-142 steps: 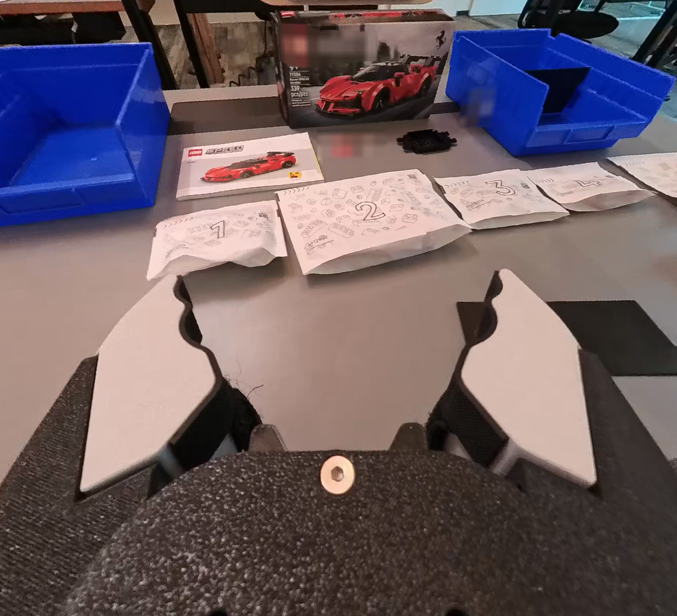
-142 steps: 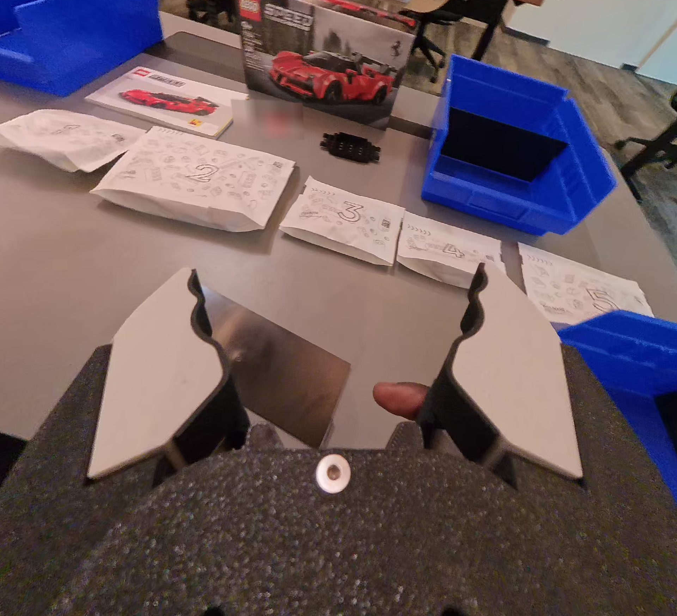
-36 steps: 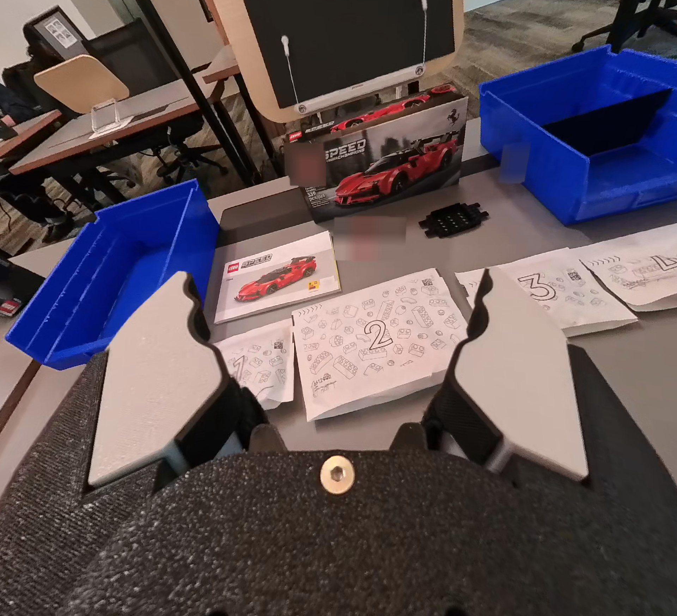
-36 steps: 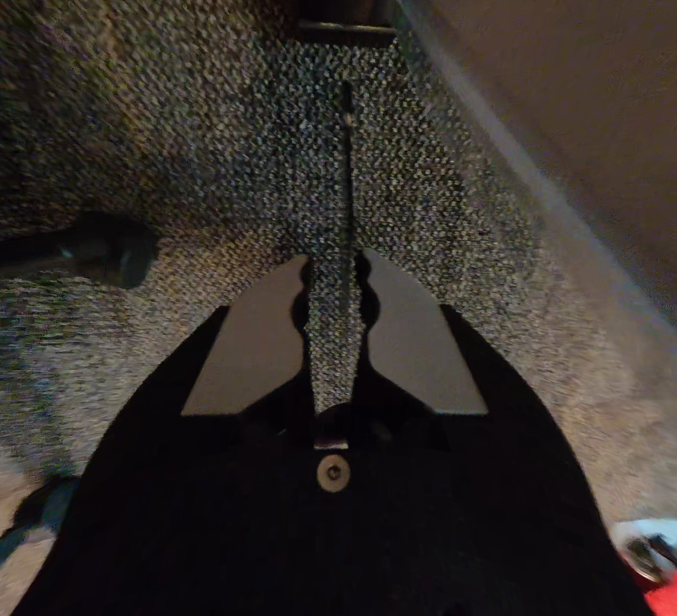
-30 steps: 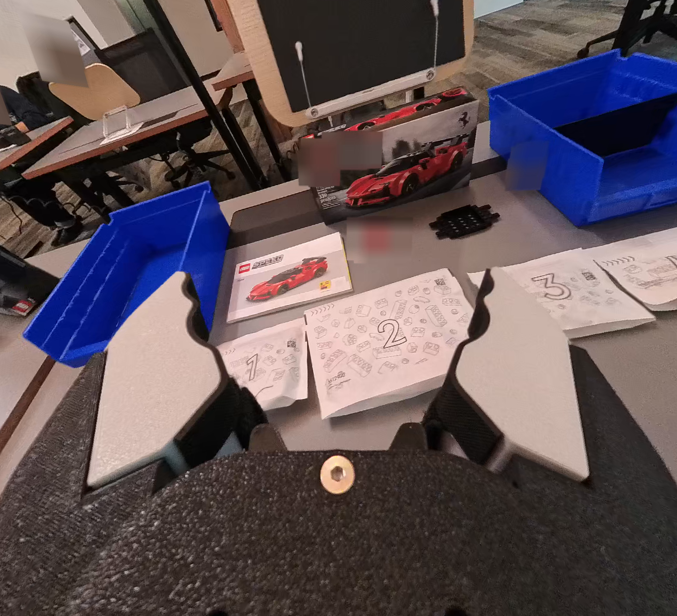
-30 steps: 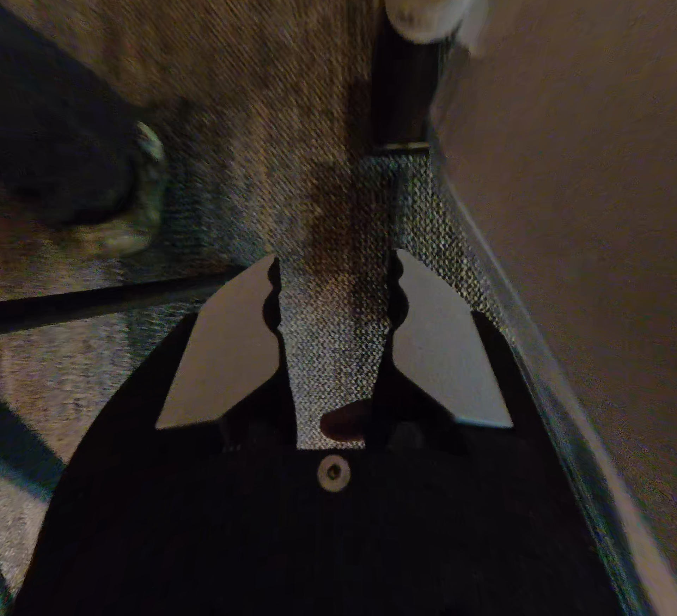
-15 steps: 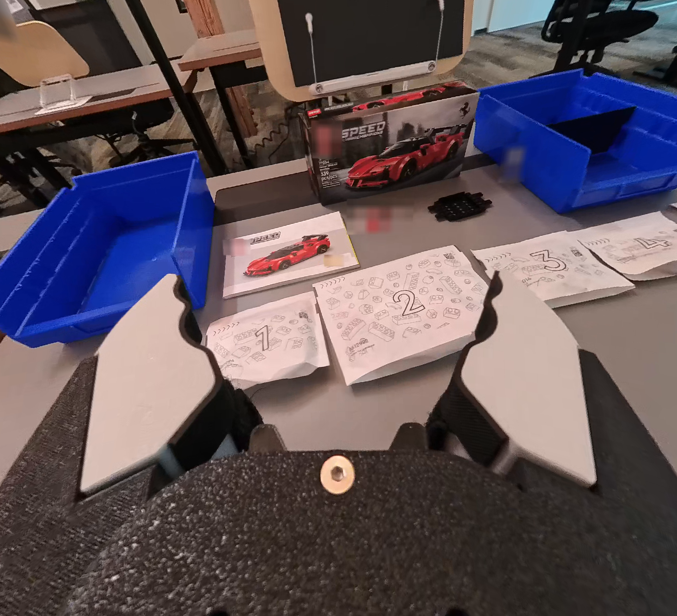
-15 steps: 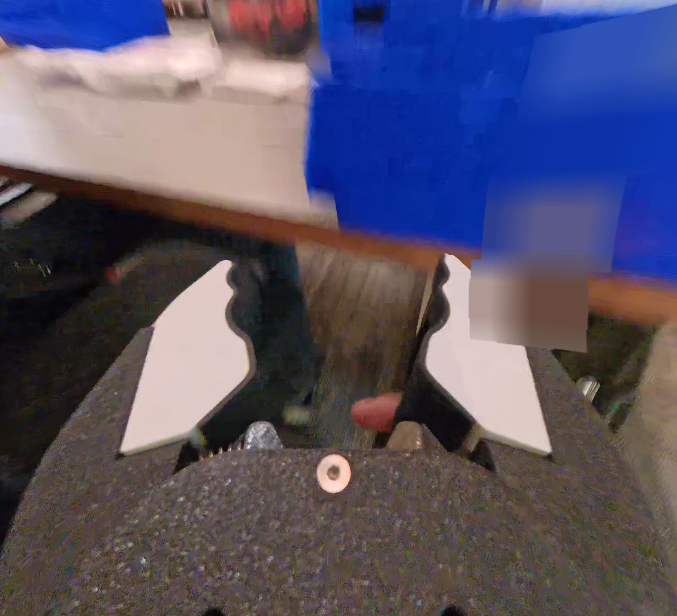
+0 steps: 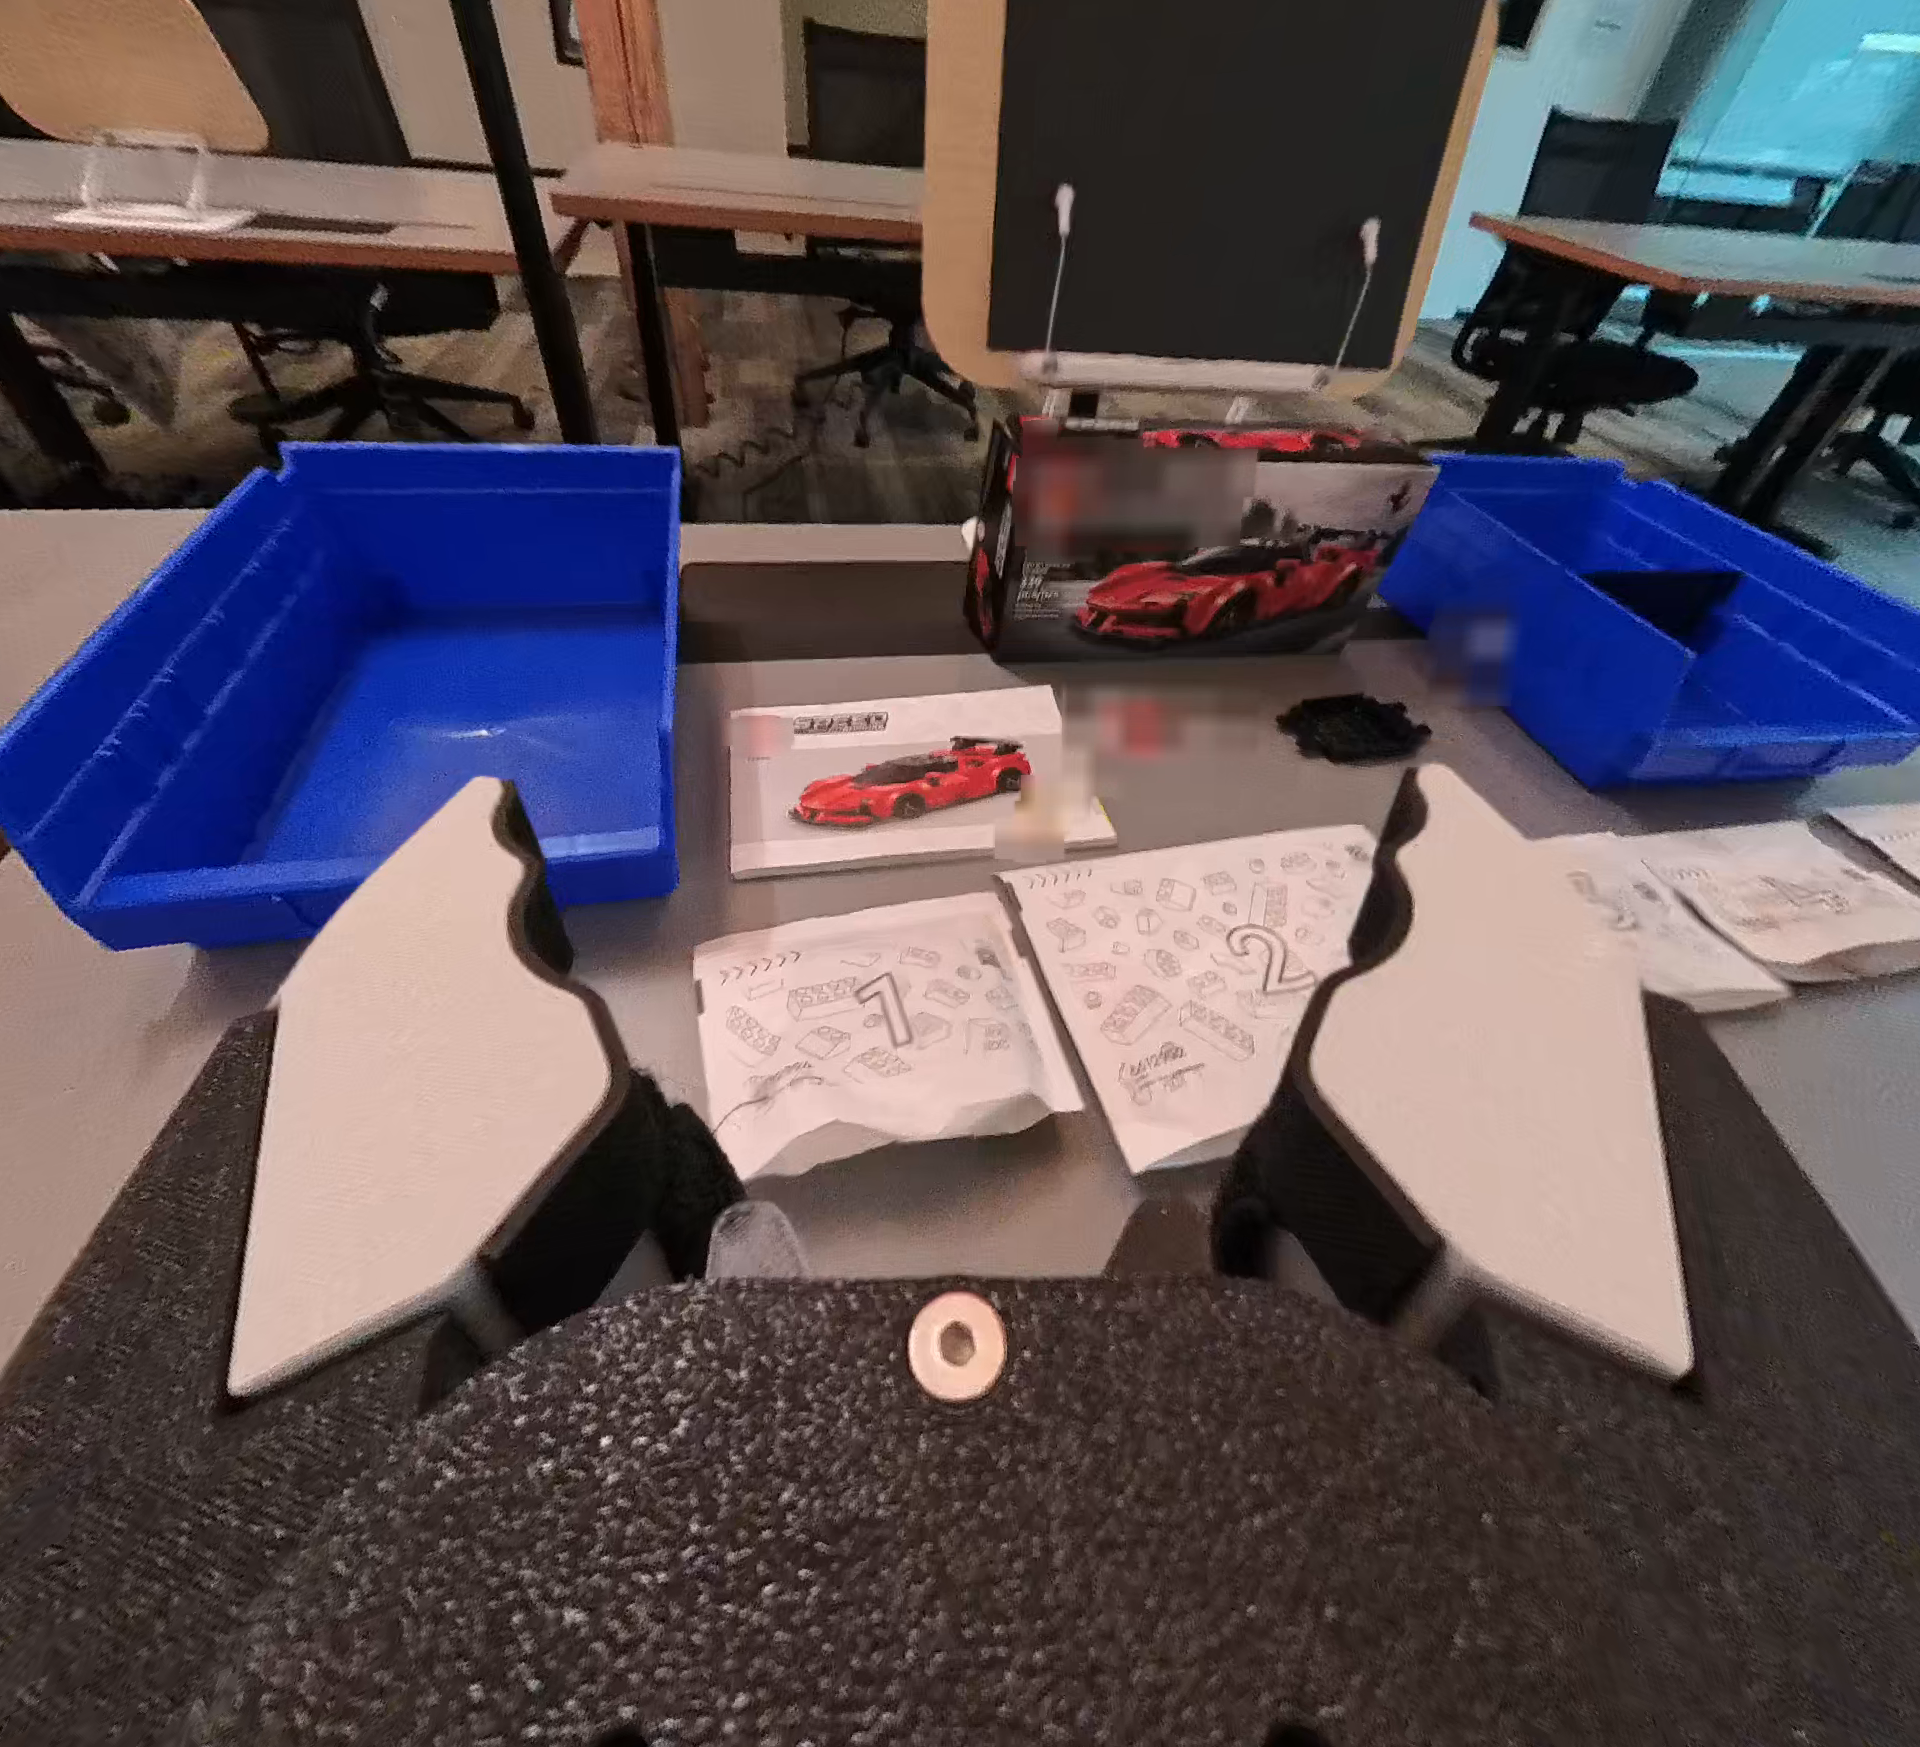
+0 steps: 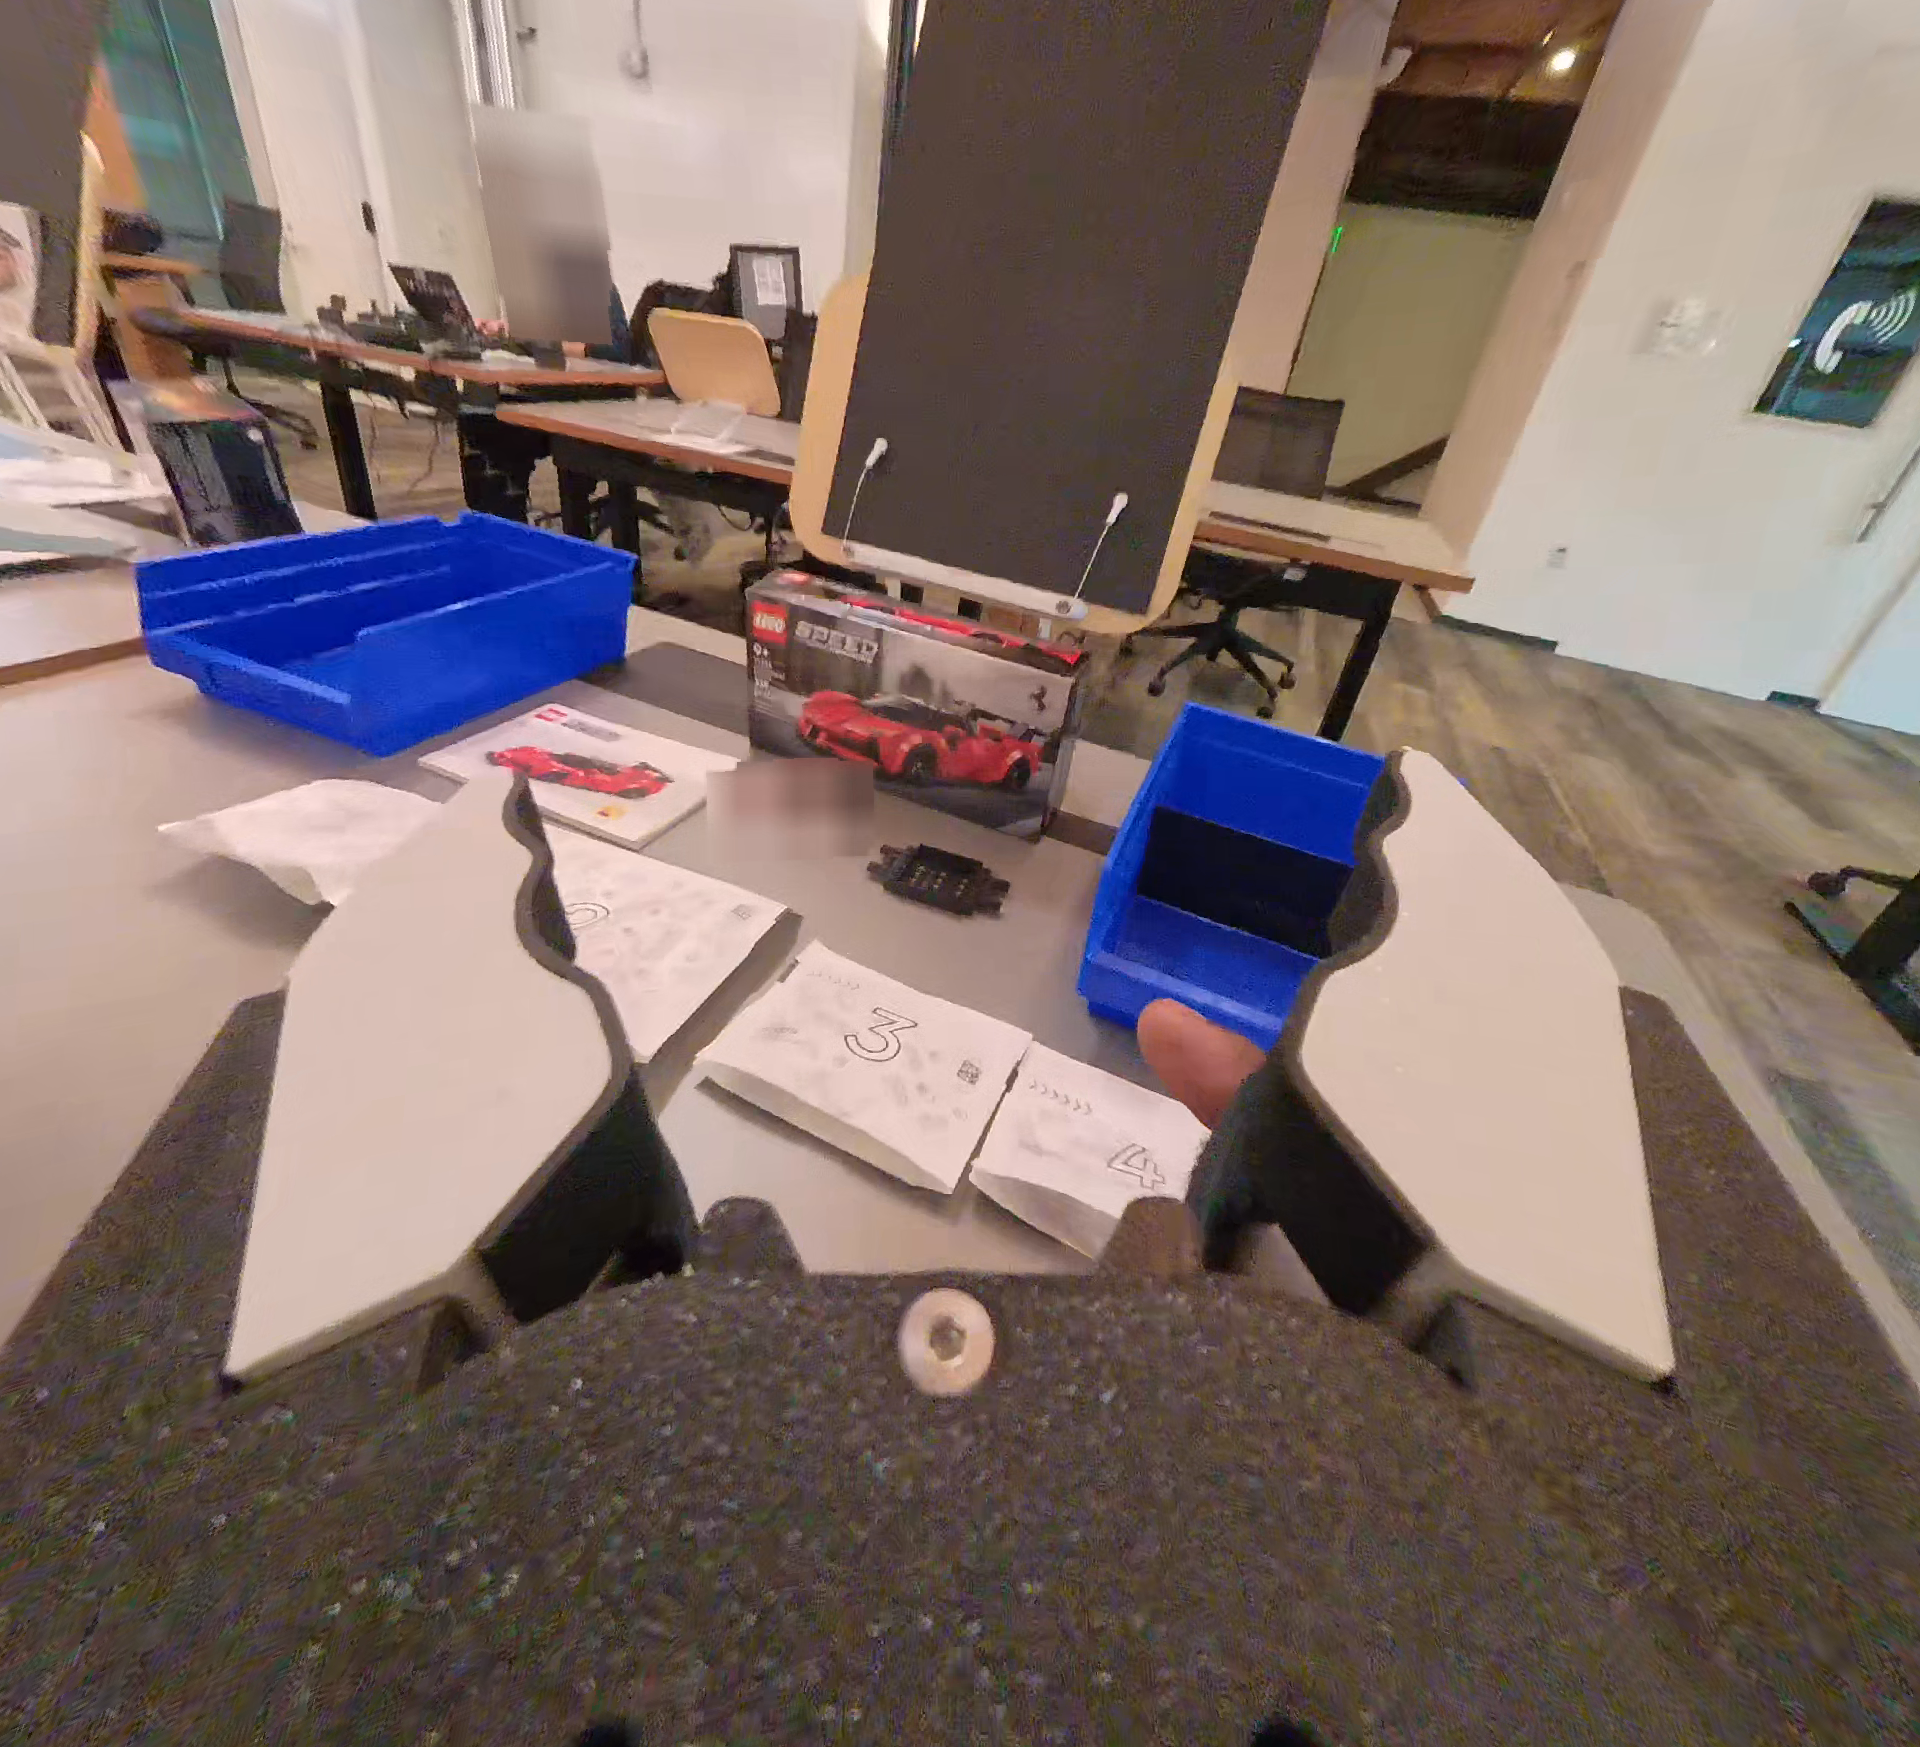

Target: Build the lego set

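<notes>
- Left gripper [image 9: 956, 866]: fingers wide, bare, above white paper bags [image 9: 883, 1032]; the right finger hides part of one bag.
- Right gripper [image 10: 956, 866]: fingers wide, bare; blue bin [image 10: 1236, 866] partly hidden.

Two blue bins [image 9: 343, 689] [image 9: 1662, 648], four numbered paper bags [image 9: 883, 1032], one booklet [image 9: 904, 783], one box [image 9: 1195, 544].

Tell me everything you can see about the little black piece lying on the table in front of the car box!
The little black piece is a flat, roughly rectangular plastic part with small tabs sticking out along its edges and rows of little openings or studs on top. It lies flat by itself on the grey table, just in front of the car box, left of the small blue bin and behind the numbered white paper bags. Nothing touches it except the table; both grippers are open and well short of it.
</notes>
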